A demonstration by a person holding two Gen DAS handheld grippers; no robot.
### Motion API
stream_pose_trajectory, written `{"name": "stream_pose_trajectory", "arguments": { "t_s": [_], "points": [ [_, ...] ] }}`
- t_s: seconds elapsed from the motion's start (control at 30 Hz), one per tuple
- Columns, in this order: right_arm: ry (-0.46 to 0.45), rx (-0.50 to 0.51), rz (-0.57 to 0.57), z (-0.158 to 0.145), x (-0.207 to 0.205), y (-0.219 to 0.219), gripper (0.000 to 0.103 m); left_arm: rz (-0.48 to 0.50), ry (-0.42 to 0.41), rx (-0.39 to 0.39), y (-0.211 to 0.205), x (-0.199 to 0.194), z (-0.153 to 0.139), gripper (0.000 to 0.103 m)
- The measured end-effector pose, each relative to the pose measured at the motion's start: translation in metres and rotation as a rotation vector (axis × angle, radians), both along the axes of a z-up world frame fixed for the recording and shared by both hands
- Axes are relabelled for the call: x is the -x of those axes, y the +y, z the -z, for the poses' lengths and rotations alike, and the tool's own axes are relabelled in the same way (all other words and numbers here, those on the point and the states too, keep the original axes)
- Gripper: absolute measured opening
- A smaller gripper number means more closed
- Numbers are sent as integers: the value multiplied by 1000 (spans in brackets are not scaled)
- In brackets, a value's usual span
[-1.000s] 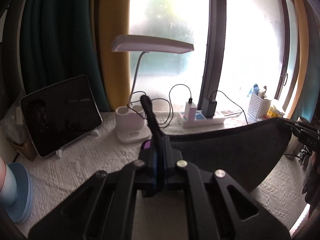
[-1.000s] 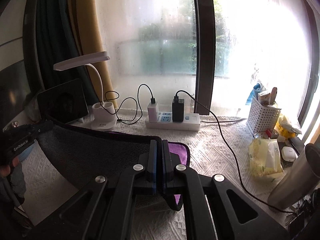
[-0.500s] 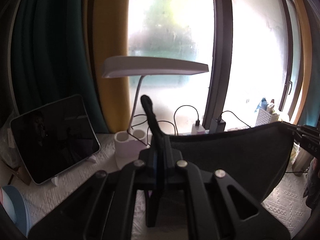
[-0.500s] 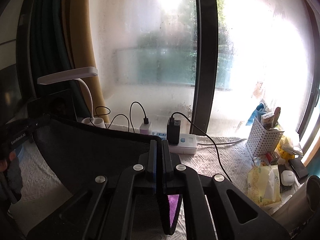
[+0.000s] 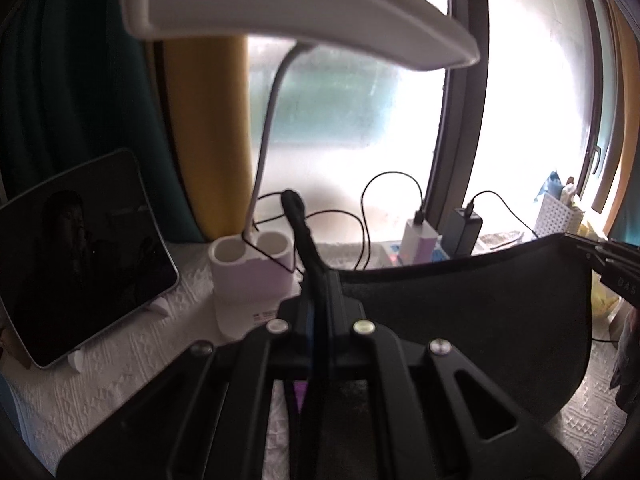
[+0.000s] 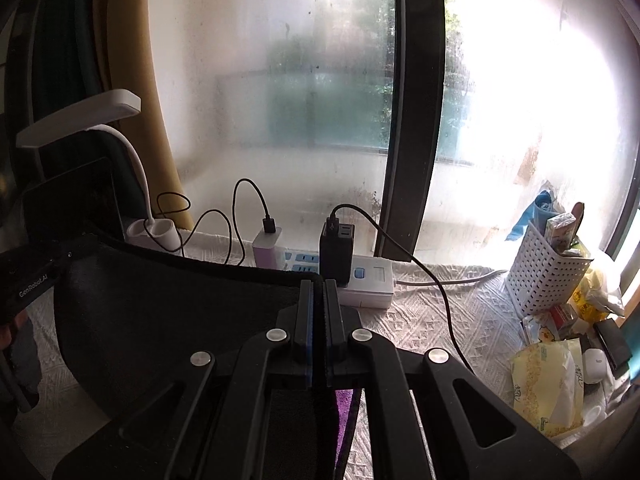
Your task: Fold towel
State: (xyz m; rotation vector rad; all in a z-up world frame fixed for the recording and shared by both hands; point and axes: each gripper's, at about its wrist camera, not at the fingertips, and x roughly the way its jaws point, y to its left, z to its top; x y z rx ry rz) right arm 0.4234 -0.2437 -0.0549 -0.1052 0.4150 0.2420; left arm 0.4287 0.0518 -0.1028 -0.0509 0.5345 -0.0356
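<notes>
Hidden/unclear: towel (image 5: 472, 300) reads near-black against the window glare, weave not resolvable; its lower part is cut off behind the claw bodies in both views. Only a purple sliver shows below the claws. L view is motion-blurred. Whether the hanging edge touches the surface (image 6: 420, 320) can't be told.

L claw (image 5: 316, 292): fingers pressed together on one top corner of towel, a twisted bit of hem sticking up past the tips. R claw (image 6: 319, 300): fingers closed on the other top corner, hem pinched between the blue pads.

View diffs: L view has desk lamp (image 5: 288, 12) head filling the top, very near, plus tablet (image 5: 80, 256) on its stand at left. R view alone shows power strip (image 6: 360, 276) w/ chargers, white basket (image 6: 548, 268), tissue pack (image 6: 548, 384). Each view catches the other claw at the towel's far corner.

Orientation: towel held up off the surface, stretched L-R between the claws; long axis approx. horizontal, top hem sagging slightly mid-span, body hanging down.
</notes>
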Motion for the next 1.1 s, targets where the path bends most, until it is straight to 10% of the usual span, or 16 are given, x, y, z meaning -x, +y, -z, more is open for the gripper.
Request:
{"name": "stream_pose_trajectory", "arguments": {
  "t_s": [0.5, 1.1],
  "points": [
    [197, 37, 19, 63, -66, 3, 4, 2, 220, -9, -9, -53, 74, 4],
    [346, 73, 42, 101, -93, 5, 5, -13, 353, -36, -15, -75, 91, 4]
  ]
}}
